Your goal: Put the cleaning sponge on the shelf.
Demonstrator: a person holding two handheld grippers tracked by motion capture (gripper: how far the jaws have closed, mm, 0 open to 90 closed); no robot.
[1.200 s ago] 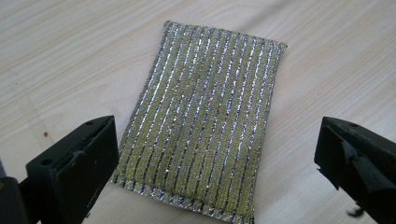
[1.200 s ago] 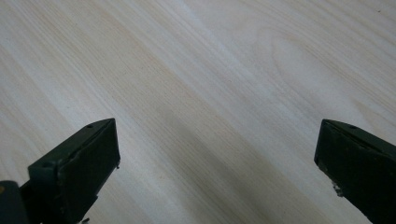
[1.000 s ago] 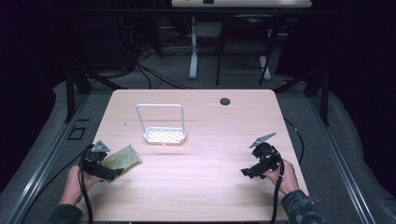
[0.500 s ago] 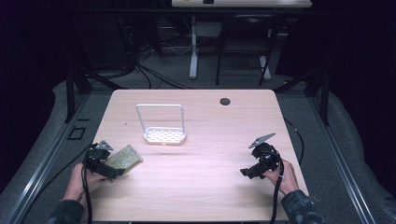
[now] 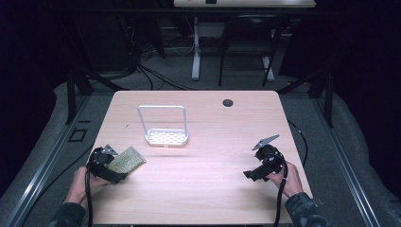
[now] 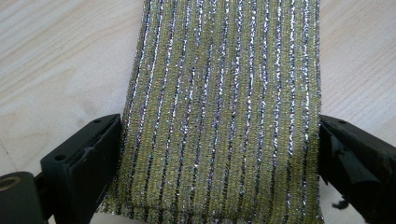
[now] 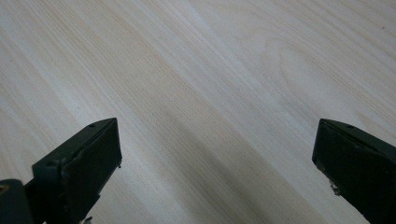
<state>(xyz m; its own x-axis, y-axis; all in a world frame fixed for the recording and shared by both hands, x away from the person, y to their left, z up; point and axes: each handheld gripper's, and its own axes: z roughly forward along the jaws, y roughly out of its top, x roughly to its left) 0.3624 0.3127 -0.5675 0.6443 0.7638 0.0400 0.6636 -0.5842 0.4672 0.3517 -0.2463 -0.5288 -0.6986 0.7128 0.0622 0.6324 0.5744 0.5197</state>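
Your left gripper point(image 6: 219, 154) sits low over the near left part of the desk point(image 5: 208, 184), its jaws either side of the scouring pad point(image 6: 224, 112), a flat green pad with silver threads. The jaws have just been closing in on it; in the left gripper view they stand right at the pad's two long edges, and you cannot tell whether they are pressing yet, so treat it as bracketed, not gripped. The pad lies flat on the wood, pointing away from your hand toward the middle of the desk.

Your right gripper point(image 7: 217, 163) is released, jaws wide over bare wood on the near right, well apart from everything.

Farther out, behind the pad and a little toward the centre, stands a small white rack point(image 5: 165, 137) with a perforated tray and a tall wire handle.

You look to be at the grasp step. Next, finish the squeeze until the pad's edges give slightly, then lift straight up and check that it comes with you.
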